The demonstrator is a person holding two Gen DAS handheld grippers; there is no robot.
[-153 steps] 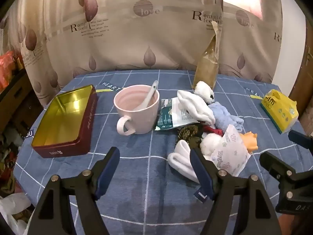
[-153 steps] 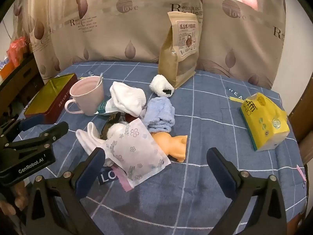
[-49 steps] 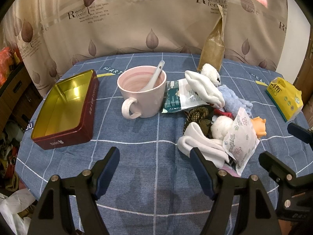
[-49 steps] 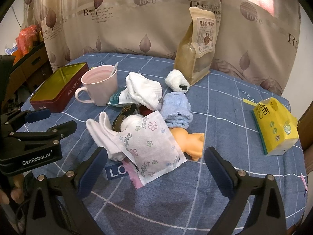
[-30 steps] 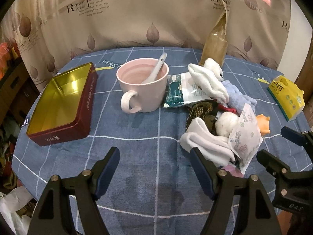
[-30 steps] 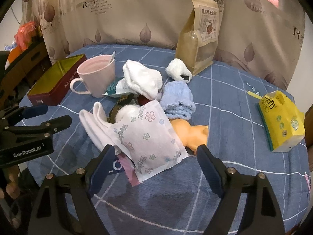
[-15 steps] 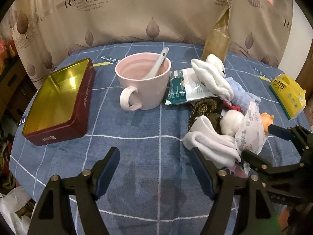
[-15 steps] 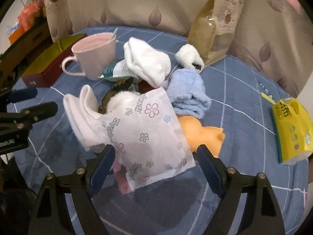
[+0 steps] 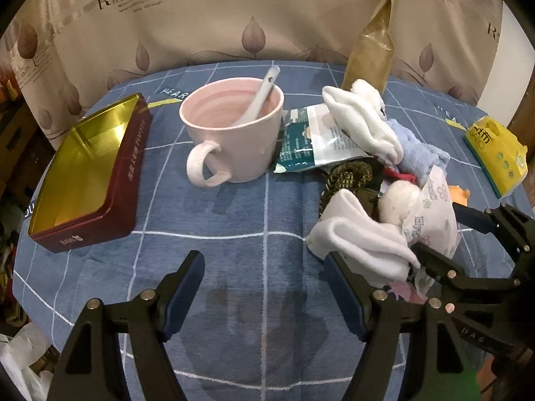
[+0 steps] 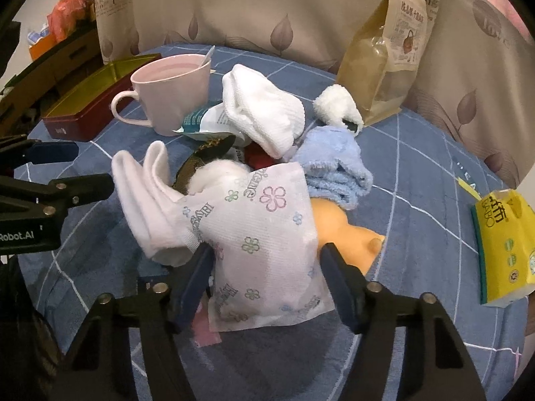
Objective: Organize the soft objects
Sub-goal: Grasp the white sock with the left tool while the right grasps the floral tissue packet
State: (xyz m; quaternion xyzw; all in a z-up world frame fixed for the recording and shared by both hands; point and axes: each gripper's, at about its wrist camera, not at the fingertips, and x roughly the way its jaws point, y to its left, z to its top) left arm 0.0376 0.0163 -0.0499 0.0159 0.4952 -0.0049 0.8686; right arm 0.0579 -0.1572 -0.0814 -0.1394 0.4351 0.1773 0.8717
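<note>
- Right wrist view: right gripper (image 10: 265, 262) spread wide, its fingers flanking the near end of the flower-printed tissue pack (image 10: 264, 234), not clamped on it.
- Folded white sock (image 10: 148, 200) just left of that gripper; orange rubber duck (image 10: 347, 234) just right; light blue sock (image 10: 334, 167) ahead.
- Left wrist view: left gripper (image 9: 264, 279) released, empty, above the blue checked tablecloth (image 9: 217, 250).
- Pink mug (image 9: 234, 133) with spoon ahead; gold-lined red tin (image 9: 87, 170) ahead-left.

The curtain (image 9: 200, 16) reads "Romantic feeling"; the left gripper (image 10: 20, 230) reads "Robot.AI".
</note>
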